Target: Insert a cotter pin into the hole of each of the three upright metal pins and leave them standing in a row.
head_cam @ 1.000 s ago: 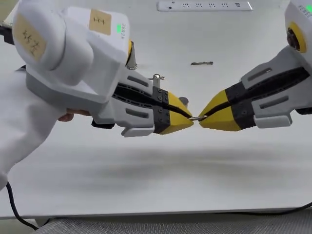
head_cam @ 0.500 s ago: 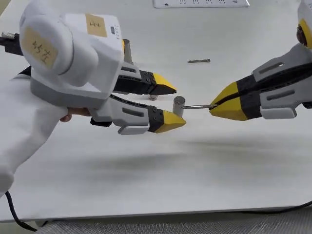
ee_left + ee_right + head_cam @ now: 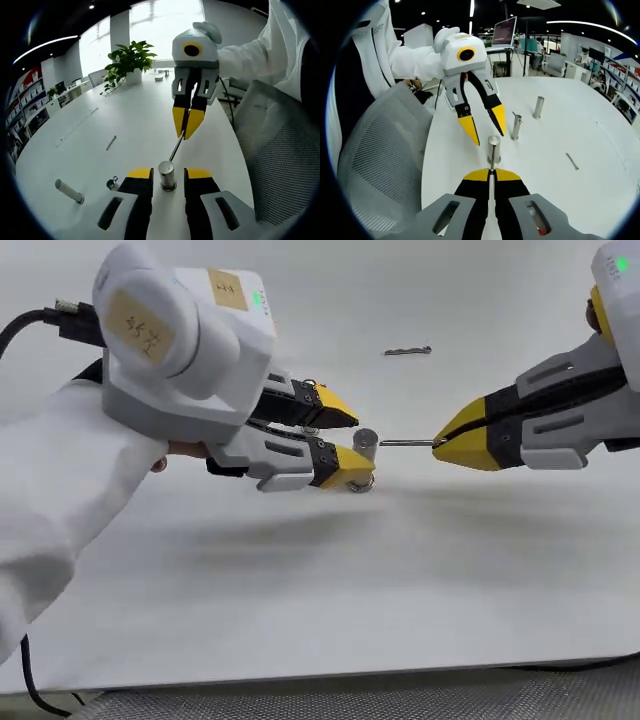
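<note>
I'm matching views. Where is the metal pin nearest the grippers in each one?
Head view: metal pin just right of centre, above the middle.
Left gripper view: metal pin bottom centre, between its jaws.
Right gripper view: metal pin centre, just past its jaws.
Shared landmark: the loose cotter pin lying flat.

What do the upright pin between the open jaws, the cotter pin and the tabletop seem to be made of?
Upright pin: probably steel, smooth and silvery, with a bright highlight on its top. Cotter pin: thin grey metal wire, slightly shiny. Tabletop: white and matte with soft shadows, perhaps laminate, not certain.
</note>
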`<state>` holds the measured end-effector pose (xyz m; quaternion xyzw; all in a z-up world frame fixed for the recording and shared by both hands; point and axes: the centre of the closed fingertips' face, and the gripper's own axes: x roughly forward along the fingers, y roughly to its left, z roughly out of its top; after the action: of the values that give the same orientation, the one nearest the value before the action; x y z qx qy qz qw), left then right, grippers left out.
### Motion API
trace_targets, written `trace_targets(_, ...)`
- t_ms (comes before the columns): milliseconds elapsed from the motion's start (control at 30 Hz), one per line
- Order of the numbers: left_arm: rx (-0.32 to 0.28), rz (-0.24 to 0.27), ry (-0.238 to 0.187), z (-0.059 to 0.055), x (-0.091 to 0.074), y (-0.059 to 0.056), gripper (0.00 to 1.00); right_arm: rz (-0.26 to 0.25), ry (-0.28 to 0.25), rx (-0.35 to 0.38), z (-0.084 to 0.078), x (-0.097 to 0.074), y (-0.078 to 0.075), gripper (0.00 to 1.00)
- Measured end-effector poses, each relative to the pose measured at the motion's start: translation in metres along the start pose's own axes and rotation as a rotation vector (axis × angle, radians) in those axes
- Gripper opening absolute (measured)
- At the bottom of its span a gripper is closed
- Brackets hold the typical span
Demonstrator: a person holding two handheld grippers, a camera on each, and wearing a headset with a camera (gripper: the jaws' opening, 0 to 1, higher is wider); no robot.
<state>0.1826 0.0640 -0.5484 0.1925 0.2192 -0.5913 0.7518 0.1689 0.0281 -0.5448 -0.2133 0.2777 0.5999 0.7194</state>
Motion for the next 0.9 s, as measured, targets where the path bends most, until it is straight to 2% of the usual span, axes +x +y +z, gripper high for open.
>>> trace_targets(133, 0.004, -0.006, 0.004, -0.002, 0.000, 0.000, 0.10, 0.011, -0.003, 0.001, 0.000, 0.003, 0.000, 0.00)
trace_targets(567, -0.009, -0.017, 0.007, -0.004, -0.003, 0.001, 0.10, 0.023, 0.020, -0.009, -0.005, 0.016, -0.004, 0.00)
trace_targets(700, -0.010, -0.021, 0.008, -0.004, -0.003, 0.001, 0.10, 0.035, 0.020, -0.016, 0.000, 0.024, 0.000, 0.00)
trace_targets(900, -0.007, -0.024, 0.013, -0.004, -0.002, 0.001, 0.10, 0.065, 0.025, -0.084, 0.009, 0.035, 0.002, 0.00)
